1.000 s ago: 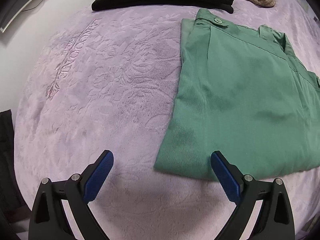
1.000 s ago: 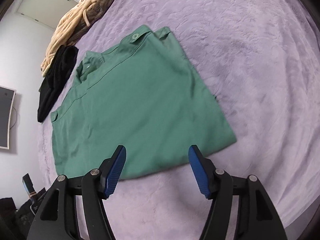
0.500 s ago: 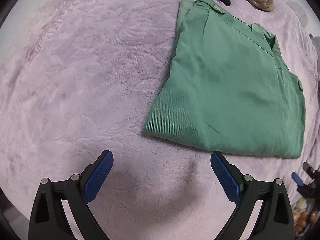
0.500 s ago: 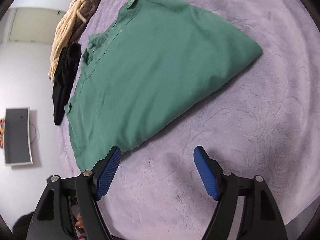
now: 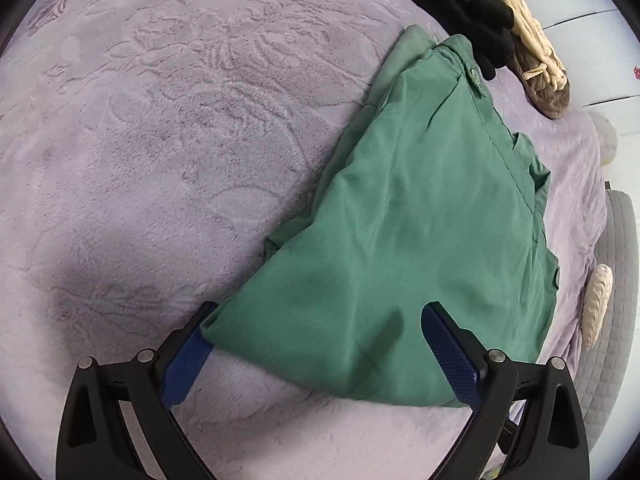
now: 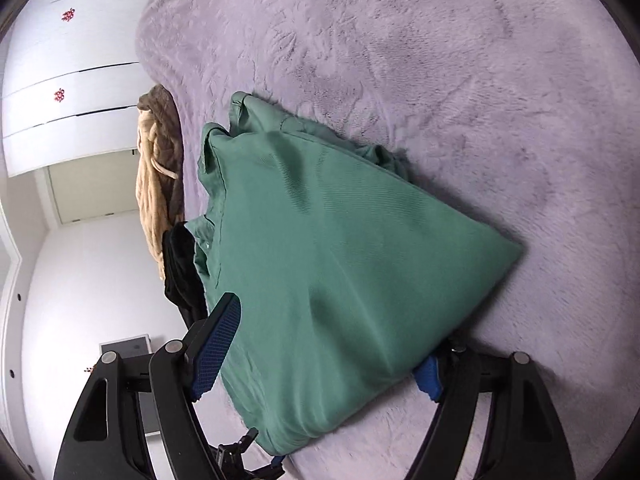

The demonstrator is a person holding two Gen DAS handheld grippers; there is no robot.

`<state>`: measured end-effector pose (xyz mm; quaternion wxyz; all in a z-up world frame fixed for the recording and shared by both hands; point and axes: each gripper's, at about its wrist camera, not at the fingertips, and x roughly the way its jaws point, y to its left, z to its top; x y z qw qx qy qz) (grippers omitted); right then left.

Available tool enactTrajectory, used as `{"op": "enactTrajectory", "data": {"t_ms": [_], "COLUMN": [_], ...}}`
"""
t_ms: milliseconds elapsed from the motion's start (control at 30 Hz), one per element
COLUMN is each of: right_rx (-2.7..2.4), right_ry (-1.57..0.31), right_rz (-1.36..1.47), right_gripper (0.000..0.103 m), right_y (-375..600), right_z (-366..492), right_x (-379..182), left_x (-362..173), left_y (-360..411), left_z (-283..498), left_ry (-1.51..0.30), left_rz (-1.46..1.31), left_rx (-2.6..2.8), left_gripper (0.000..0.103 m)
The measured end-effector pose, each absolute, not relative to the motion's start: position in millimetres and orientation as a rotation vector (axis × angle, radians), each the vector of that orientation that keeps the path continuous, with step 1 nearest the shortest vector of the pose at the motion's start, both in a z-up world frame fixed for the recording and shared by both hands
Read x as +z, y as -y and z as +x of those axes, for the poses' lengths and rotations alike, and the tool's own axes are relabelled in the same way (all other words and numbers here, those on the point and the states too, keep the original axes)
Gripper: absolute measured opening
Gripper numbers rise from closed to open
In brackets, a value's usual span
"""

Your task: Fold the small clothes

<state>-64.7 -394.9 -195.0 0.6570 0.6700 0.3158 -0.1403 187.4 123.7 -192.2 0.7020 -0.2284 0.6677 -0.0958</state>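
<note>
While the soft green folded cloth garment (image 5: 420,220) is lying flat on the fuzzy lilac patterned blanket (image 5: 160,128), both grippers are sitting low at its near edge, one at each near corner. That looks like the way to lift the near edge and fold it over toward the far end with the button, so the piece gets smaller.

Past the far end of the green garment, a black folded cloth (image 5: 472,4) and a tan and brown knitted woolly thing (image 5: 536,48) are lying in a small heap. They are probably sitting there to stay out of the way.

The left gripper (image 5: 316,344) is standing wide open. One blue pad is lying under the corner of the green garment and the other blue pad is standing above the cloth. The pads are not squeezing yet, so nothing is being held.

The right gripper (image 6: 320,356) has just been opening its jaws wider, and the other near corner of the green garment is sitting between them. One blue pad is standing beside the cloth's edge, and the other is peeking out from under the cloth. The cloth is resting over that lower finger, but the pads are not pinching it.

Next, I think both grippers need to close on their corners before any lifting.
</note>
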Motion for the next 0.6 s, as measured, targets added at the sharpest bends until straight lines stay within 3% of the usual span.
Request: {"op": "enactTrajectory", "data": {"t_ms": [67, 100, 133, 167, 200, 233, 400, 600], "right_rx": [-0.32, -0.316, -0.313, -0.321, -0.318, -0.293, -0.058, 0.08], "right_ry": [-0.702, -0.705, -0.722, -0.75, -0.772, -0.773, -0.641, -0.488], "right_rz": [1.558, 1.58, 1.603, 1.607, 1.603, 1.603, 1.535, 1.553], "right_gripper": [0.081, 0.08, 0.07, 0.057, 0.025, 0.008, 0.007, 0.006], "right_y": [394, 394, 394, 396, 396, 397, 393, 382], "right_z": [-63, -63, -62, -59, -58, -56, -47, -58], "right_x": [-198, -199, -201, -200, -199, -196, -147, -109], "left_x": [-192, -193, -194, -195, -196, -194, -151, -93], "left_y": [-118, -116, -118, -118, -120, -122, -112, -115], "left_z": [189, 189, 188, 188, 189, 188, 187, 181], "left_ry": [-1.475, -1.472, -1.472, -1.475, -1.471, -1.458, -1.36, -1.242], "left_rz": [-0.515, -0.518, -0.514, -0.506, -0.531, -0.593, -0.556, -0.574], "left_rx": [-0.193, -0.18, -0.165, -0.147, -0.159, -0.203, -0.356, -0.498], "left_gripper": [0.098, 0.088, 0.066, 0.055, 0.039, 0.016, 0.015, 0.007]}}
